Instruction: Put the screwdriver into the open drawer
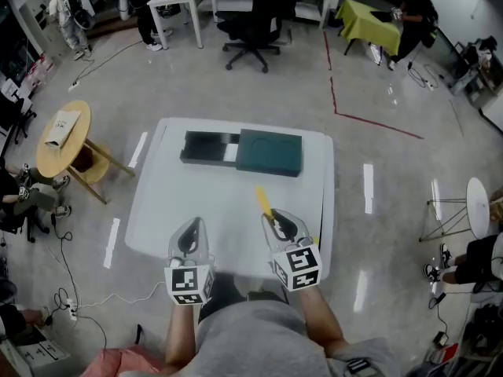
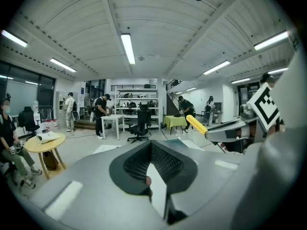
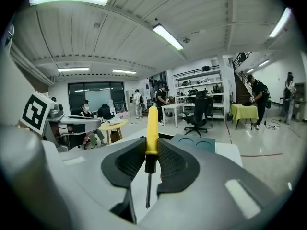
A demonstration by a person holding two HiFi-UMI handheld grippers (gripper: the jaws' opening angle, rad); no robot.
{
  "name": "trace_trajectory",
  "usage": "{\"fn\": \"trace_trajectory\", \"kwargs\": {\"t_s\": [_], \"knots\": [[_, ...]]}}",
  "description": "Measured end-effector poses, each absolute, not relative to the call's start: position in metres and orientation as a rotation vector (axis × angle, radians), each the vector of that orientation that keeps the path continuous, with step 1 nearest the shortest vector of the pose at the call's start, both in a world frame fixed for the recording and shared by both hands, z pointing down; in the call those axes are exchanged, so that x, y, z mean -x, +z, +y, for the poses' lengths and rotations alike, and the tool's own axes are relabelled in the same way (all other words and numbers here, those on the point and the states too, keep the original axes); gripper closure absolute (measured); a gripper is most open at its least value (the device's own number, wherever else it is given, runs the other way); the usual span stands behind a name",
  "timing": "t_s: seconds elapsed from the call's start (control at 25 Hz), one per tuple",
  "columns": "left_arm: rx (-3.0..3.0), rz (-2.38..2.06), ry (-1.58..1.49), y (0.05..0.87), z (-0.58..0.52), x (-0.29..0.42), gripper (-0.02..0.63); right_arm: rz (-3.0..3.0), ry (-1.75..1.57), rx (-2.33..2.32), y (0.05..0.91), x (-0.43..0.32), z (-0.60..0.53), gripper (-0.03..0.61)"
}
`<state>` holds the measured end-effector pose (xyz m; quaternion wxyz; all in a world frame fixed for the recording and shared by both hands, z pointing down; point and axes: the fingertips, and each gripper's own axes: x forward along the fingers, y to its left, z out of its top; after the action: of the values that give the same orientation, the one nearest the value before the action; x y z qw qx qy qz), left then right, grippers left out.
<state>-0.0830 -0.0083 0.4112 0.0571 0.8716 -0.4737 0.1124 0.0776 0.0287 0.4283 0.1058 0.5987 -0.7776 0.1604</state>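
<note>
A screwdriver with a yellow handle (image 1: 262,201) sticks forward out of my right gripper (image 1: 283,228), which is shut on it above the near part of the white table (image 1: 196,203). In the right gripper view the handle (image 3: 152,126) stands upright between the pads, with the thin shaft pointing back toward the camera. At the table's far side sits a teal cabinet (image 1: 271,152), with its dark open drawer (image 1: 206,148) pulled out to the left. My left gripper (image 1: 189,240) hovers beside the right one, its tips (image 2: 151,145) together and nothing held.
A round wooden side table (image 1: 63,140) stands left of the table. A black office chair (image 1: 250,34) is beyond it and a white stool (image 1: 477,203) is at the right. Several people stand or sit around the room's edges. Cables lie on the floor at the lower left.
</note>
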Motion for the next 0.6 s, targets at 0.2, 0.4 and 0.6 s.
{"fn": "trace_trajectory", "kwargs": {"t_s": [0.2, 0.4, 0.6], "knots": [[-2.626, -1.487, 0.316, 0.4, -0.016, 0.101, 0.601, -2.333, 0.433, -1.733, 0.416, -0.059, 0.017, 0.499], [-2.621, -1.525, 0.291, 0.393, -0.026, 0.113, 0.601, -2.364, 0.408, -1.697, 0.414, -0.045, 0.002, 0.499], [-2.603, -1.541, 0.285, 0.394, -0.032, 0.118, 0.603, -2.375, 0.409, -1.667, 0.414, -0.039, -0.007, 0.499]]}}
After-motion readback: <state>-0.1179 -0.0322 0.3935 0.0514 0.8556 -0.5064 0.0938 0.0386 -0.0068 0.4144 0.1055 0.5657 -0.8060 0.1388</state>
